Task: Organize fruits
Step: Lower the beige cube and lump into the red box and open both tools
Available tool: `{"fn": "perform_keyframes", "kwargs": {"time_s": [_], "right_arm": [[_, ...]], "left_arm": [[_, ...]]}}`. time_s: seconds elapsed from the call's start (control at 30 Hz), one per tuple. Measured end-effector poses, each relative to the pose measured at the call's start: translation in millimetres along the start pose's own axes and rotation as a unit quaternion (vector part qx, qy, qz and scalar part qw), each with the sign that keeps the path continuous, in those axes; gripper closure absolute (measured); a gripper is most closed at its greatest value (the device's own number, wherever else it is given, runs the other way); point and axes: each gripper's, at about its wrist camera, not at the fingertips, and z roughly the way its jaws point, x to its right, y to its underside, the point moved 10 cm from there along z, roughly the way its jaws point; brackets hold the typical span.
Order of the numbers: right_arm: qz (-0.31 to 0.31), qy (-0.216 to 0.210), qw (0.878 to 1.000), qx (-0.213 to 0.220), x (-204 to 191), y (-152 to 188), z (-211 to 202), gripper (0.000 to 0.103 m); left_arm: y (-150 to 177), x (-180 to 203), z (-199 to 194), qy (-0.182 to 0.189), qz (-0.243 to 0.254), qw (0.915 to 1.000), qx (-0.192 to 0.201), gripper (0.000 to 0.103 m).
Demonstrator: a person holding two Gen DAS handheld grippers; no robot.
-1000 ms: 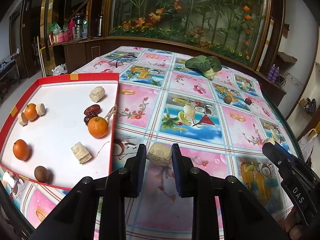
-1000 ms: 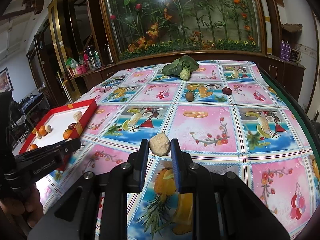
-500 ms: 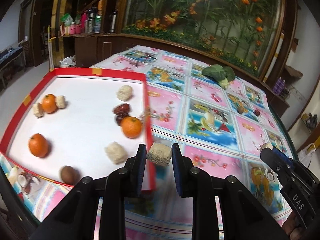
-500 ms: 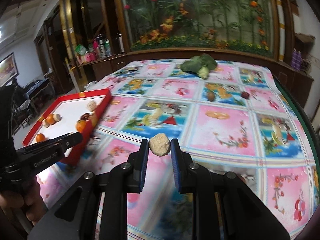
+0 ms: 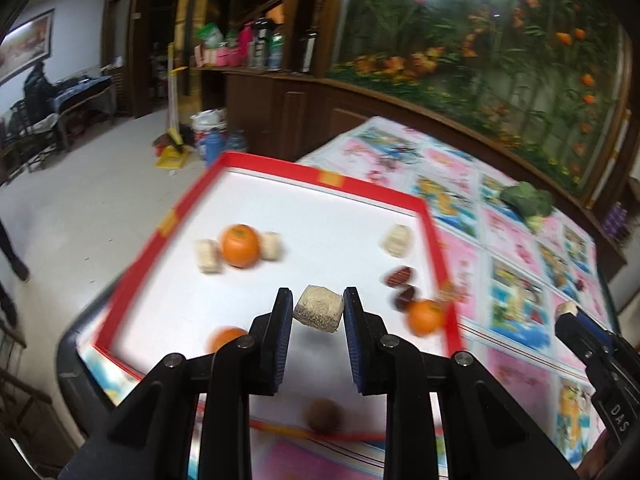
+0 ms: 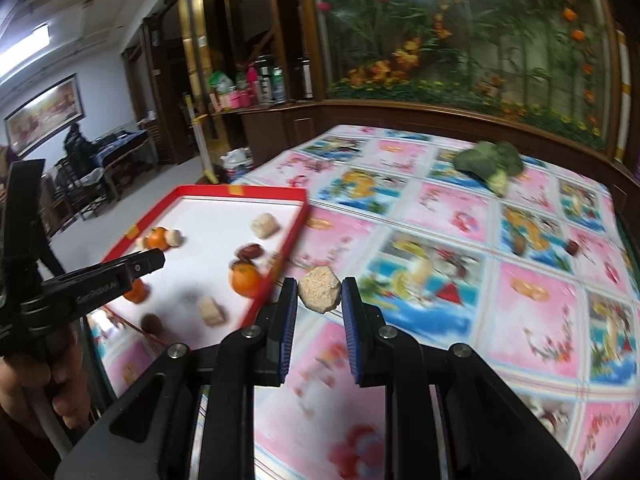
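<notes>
Dim room, motion-blurred tabletop, fisheye-bent edges, glare spot on glass.

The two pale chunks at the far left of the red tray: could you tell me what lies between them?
An orange sits between the two pale chunks, touching or nearly touching both; the left wrist view shows it best.

"DAS" in white on the right tongs [image 5: 568, 311] — "GenRobot.AI", blurred, along the left tongs [image 6: 154, 261]

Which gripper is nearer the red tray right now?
Left. The left gripper hangs over the red tray with its beige chunk. The right gripper, holding another chunk, is over the tablecloth beside the tray's right rim.
</notes>
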Motion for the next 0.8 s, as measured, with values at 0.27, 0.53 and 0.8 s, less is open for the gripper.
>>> {"fn": "perform_keyframes", "kwargs": {"time_s": [0.27, 0.53, 0.8], "right_arm": [[-0.021, -0.049, 0.998, -0.03, -42, -17, 48, 0.078], [-0.041, -0.064, 0.995, -0.067, -66, -32, 94, 0.078], [-0.058, -0.072, 0.99, -0.107, -81, -31, 129, 0.078]], "left_arm": [[-11, -45, 13, -0.058, -0.011, 0.9982, -0.011, 0.079], [-12, -64, 21, -0.086, -0.016, 0.9958, -0.026, 0.078], [-13, -76, 25, -0.1, -0.016, 0.9944, -0.03, 0.078]]}}
